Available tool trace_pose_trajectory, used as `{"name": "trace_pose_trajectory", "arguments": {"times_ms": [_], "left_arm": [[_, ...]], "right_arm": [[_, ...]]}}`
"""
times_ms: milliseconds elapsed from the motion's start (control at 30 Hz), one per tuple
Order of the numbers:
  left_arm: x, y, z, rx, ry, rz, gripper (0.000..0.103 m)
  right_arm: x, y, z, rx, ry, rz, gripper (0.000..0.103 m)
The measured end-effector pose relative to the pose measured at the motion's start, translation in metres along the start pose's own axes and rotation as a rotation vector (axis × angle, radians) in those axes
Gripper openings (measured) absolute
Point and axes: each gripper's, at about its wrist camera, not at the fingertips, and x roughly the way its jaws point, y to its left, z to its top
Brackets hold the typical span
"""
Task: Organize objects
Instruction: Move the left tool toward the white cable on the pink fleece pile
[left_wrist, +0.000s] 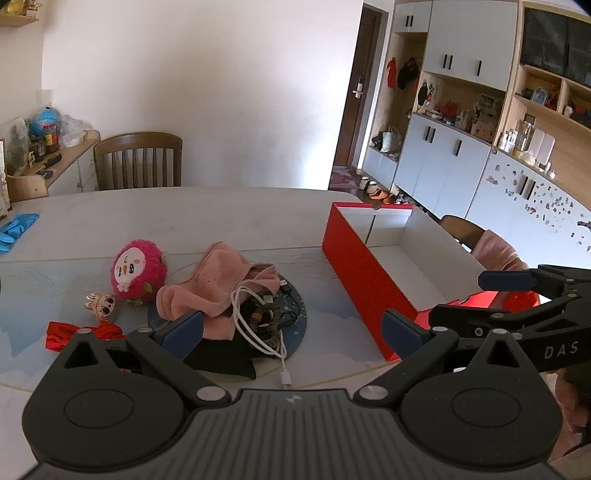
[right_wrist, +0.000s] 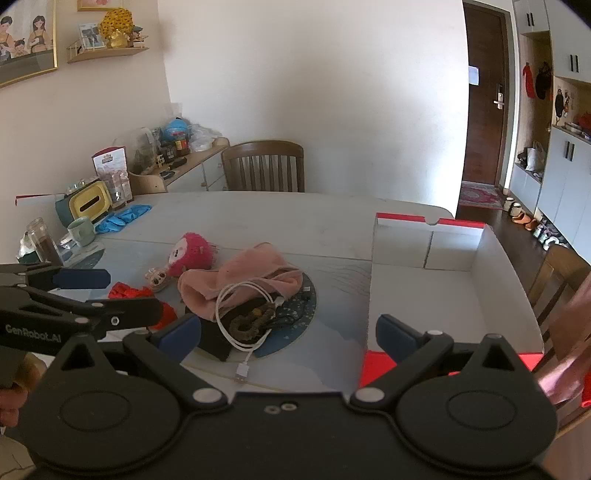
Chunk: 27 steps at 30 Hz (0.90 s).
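Your left gripper (left_wrist: 291, 326) and right gripper (right_wrist: 288, 330) both hover with jaws wide apart, holding nothing. The pink cloth (left_wrist: 218, 284), white cable (left_wrist: 255, 332) and plush toy (left_wrist: 138, 271) lie on the surface (left_wrist: 207, 210) left of the red box (left_wrist: 362, 280), apparently empty

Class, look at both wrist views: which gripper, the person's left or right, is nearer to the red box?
Right. The right gripper hovers at the red box's near corner; the left gripper hangs over the pile beside it.
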Motion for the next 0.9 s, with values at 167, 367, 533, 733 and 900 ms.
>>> {"name": "trace_pose_trajectory", "arguments": {"times_ms": [167, 367, 533, 733, 900], "left_arm": [[0.0, 0.004, 0.002, -0.001, 0.003, -0.002, 0.103], [-0.002, 0.002, 0.0, 0.006, 0.005, 0.002, 0.103], [0.0, 0.007, 0.001, 0.005, 0.004, -0.005, 0.103], [0.0, 0.014, 0.001, 0.009, 0.005, -0.02, 0.103], [0.001, 0.021, 0.002, 0.016, 0.002, -0.038, 0.103]], "right_arm": [[0.003, 0.003, -0.001, 0.0, 0.0, 0.001, 0.101], [0.007, 0.008, -0.001, -0.006, 0.002, 0.004, 0.102], [0.008, 0.009, -0.002, -0.005, 0.0, 0.001, 0.102], [0.011, 0.014, -0.001, 0.002, -0.002, -0.008, 0.102], [0.011, 0.021, 0.0, 0.007, -0.008, -0.023, 0.102]]}}
